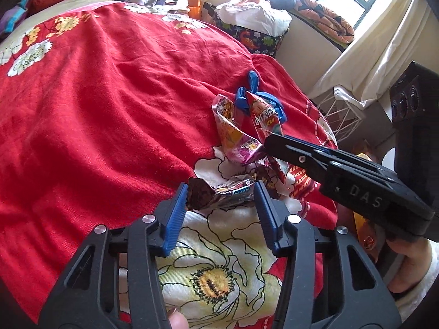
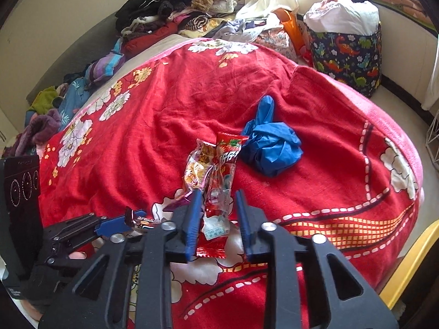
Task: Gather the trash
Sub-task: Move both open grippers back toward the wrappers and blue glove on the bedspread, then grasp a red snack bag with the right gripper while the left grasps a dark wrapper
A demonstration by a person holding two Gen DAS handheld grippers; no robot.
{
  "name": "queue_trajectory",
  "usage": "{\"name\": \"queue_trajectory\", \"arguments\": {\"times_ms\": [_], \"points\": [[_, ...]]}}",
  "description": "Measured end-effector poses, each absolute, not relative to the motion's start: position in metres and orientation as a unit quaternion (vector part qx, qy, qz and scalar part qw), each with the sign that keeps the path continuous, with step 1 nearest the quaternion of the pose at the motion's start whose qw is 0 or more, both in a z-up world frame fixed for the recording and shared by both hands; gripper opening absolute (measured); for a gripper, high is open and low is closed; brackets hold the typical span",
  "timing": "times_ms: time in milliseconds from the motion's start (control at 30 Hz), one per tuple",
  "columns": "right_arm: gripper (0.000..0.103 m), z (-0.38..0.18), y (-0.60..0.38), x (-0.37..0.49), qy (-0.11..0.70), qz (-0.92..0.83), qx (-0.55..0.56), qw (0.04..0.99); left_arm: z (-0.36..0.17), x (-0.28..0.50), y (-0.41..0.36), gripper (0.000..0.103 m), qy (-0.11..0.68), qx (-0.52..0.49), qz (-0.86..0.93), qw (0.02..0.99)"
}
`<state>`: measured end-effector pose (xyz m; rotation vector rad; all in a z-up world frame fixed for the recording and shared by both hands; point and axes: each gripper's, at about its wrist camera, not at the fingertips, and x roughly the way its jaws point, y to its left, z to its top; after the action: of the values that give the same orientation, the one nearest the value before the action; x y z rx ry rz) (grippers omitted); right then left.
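Observation:
Trash lies on a red flowered blanket [image 1: 109, 109]. My left gripper [image 1: 221, 186] has its blue pads against both ends of a crumpled dark brown and silver wrapper [image 1: 216, 194], shut on it. My right gripper [image 2: 218, 193] holds a red snack wrapper [image 2: 222, 164] between its pads, which press its sides. In the left wrist view the right gripper [image 1: 267, 141] reaches in from the right to that red wrapper [image 1: 263, 118]. An orange and pink wrapper [image 2: 197, 167] leans beside it. A crumpled blue glove [image 2: 270, 148] lies just behind. The left gripper [image 2: 127, 215] shows at lower left.
A dinosaur-print basket [image 2: 348, 54] with white cloth stands beyond the bed. Piled clothes [image 2: 178, 8] line the far side. A white wire basket [image 1: 340, 109] stands by the curtain. A hand [image 1: 406, 268] grips the right tool.

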<state>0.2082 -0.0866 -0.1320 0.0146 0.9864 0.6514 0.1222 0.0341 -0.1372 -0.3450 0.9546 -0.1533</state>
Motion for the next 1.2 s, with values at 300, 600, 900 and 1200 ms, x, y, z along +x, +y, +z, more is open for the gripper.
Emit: {"name": "queue_trajectory", "arguments": {"times_ms": [300, 600, 900, 1200], "points": [[0.008, -0.129, -0.106, 0.197, 0.454, 0.289, 0.038, 0.842, -0.133, 0.121, 0.029, 0.023, 0.455, -0.167, -0.089, 0.87], [0.008, -0.113, -0.136, 0.178, 0.429, 0.271, 0.054, 0.86, -0.121, 0.119, 0.012, 0.013, 0.446, -0.16, -0.123, 0.872], [0.008, -0.098, -0.165, 0.167, 0.411, 0.254, 0.076, 0.872, -0.103, 0.113, -0.006, 0.012, 0.425, -0.152, -0.145, 0.88], [0.008, -0.084, -0.185, 0.158, 0.395, 0.245, 0.088, 0.881, -0.083, 0.11, -0.021, 0.012, 0.405, -0.144, -0.162, 0.888]]}}
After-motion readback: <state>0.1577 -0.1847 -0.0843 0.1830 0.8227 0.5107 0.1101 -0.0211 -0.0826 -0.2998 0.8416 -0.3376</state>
